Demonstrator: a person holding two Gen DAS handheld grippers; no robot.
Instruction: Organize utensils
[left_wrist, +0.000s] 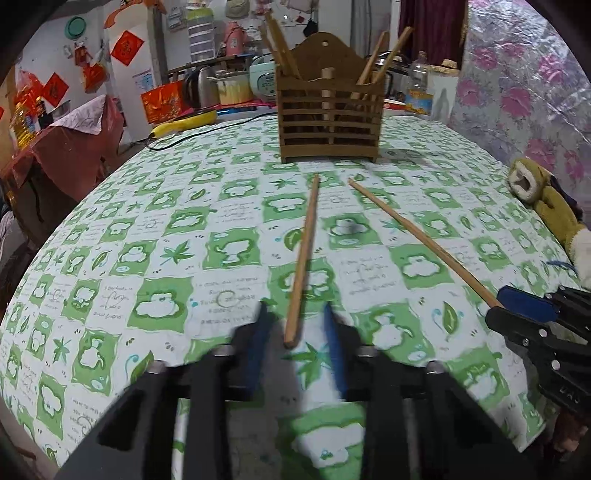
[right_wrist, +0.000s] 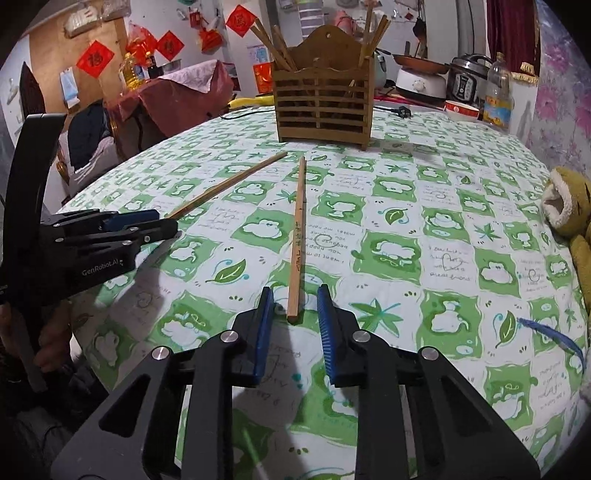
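The left tongs hang tilted down over the near edge of the round desk, which is covered in a green-and-white patterned cloth. Their blue pads are released: they stand either side of the near end of a long, pale wooden chopstick without touching it, though they are blurred. That chopstick lies flat, running from the near edge toward the far edge.

Near the far edge stands a brown slatted wooden utensil holder with more chopsticks upright in its left and right compartments.

A second wooden chopstick lies flat just right of the first; their far ends are close and their near ends spread apart. The right tongs are likewise released, pads apart around its near end.

A mustard-yellow fleece-lined glove rests at the right edge.
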